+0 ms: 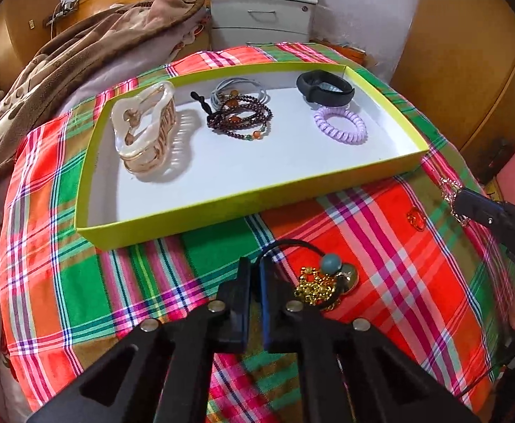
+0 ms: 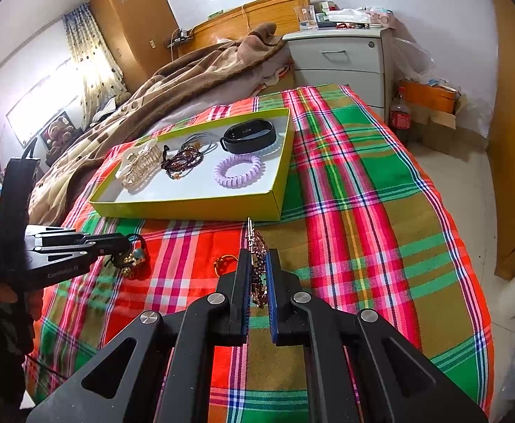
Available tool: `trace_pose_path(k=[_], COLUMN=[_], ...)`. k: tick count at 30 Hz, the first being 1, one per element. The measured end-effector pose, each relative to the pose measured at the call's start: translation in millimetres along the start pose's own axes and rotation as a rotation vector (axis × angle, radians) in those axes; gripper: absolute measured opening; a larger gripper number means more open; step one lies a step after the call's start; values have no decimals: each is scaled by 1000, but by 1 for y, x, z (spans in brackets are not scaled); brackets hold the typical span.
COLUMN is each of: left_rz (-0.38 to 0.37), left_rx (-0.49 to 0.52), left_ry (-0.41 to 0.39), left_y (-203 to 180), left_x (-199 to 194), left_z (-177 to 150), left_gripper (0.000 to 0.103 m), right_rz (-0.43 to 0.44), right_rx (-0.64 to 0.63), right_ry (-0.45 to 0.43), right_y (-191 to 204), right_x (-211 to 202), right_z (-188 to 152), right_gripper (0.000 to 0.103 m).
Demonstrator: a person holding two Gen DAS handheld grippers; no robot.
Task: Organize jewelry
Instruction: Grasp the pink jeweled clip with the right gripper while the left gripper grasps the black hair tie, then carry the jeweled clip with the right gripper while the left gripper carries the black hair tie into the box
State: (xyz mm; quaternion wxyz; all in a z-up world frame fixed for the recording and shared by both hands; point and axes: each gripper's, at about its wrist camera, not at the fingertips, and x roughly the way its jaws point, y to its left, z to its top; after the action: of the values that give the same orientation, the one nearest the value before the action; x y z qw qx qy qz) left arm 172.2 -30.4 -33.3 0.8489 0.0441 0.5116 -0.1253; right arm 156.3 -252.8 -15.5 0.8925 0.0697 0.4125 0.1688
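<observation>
Both grippers shut, near the bed's front edge.
Left gripper (image 1: 255,268) pinches black cord (image 1: 292,244) beside gold charms (image 1: 315,287); right gripper (image 2: 257,259) clamps beaded chain (image 2: 256,246); yellow tray (image 1: 222,199) beyond.

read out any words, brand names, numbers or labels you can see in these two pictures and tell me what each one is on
"DA", cut off by the picture's edge: white letters on the right gripper body, in the left wrist view.
White brand lettering on the left gripper body, starting "Ge": the rest too blurred to read.
Red label on the dark bottle on the floor beside the drawer cabinet: too small to read.
Items on top of the cabinet: print too small to read.
</observation>
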Motion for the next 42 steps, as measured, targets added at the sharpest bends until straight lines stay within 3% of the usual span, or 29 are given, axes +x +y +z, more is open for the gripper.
trace_pose_path(k=[10, 15, 30, 42], left_rz=[-60, -132, -195, -204], left_rx=[-42, -65, -57, -83], left_ry=[-58, -97, -211, -262], left_y=[1, 3, 0, 8], left_x=[-17, -34, -71, -79], left_z=[-3, -2, 11, 44], left_gripper=[4, 4, 4, 4], right_rz=[-9, -14, -20, -9], right_rx=[9, 6, -14, -44], right_ry=[-14, -30, -85, -89], right_y=[1, 3, 16, 30], right_x=[-5, -12, -28, -10], right_z=[0, 3, 20, 54], right_gripper=[8, 8, 8, 8])
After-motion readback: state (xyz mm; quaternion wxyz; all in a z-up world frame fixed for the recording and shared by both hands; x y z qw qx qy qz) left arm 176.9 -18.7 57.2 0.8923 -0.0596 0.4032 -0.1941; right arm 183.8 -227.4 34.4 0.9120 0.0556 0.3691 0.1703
